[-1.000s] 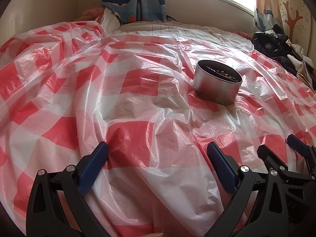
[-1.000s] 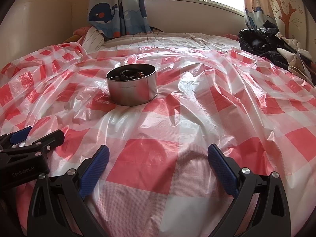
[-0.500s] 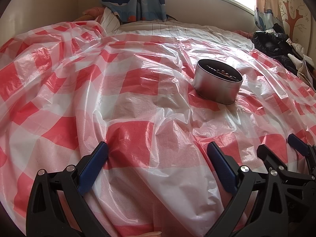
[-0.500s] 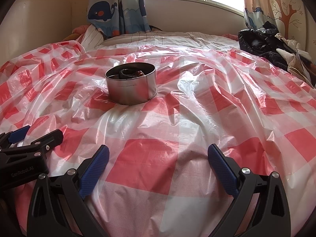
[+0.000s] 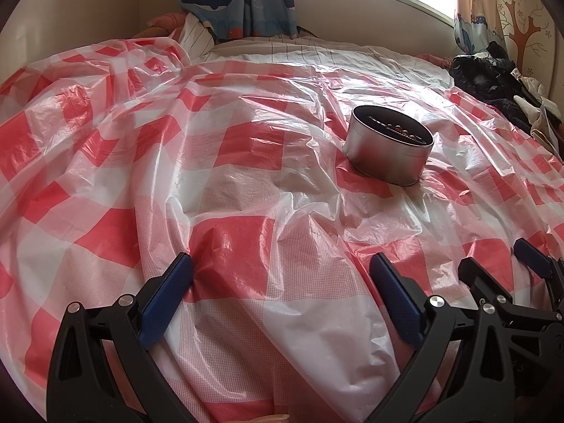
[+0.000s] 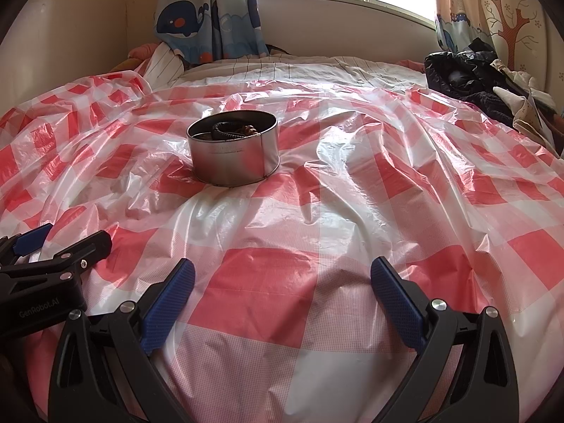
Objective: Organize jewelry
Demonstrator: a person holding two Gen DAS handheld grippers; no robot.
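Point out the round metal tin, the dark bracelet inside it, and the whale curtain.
round metal tin (image 6: pixel 234 162), right wrist view, front wall.
dark bracelet (image 6: pixel 225 130), right wrist view, its curved band.
whale curtain (image 6: pixel 178 23), right wrist view, the whale's body.

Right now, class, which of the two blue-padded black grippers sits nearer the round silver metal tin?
The right gripper; the round silver metal tin lies farther from the left gripper.

round tin (image 6: pixel 234 157) slightly farther from right claw (image 6: pixel 282 278)
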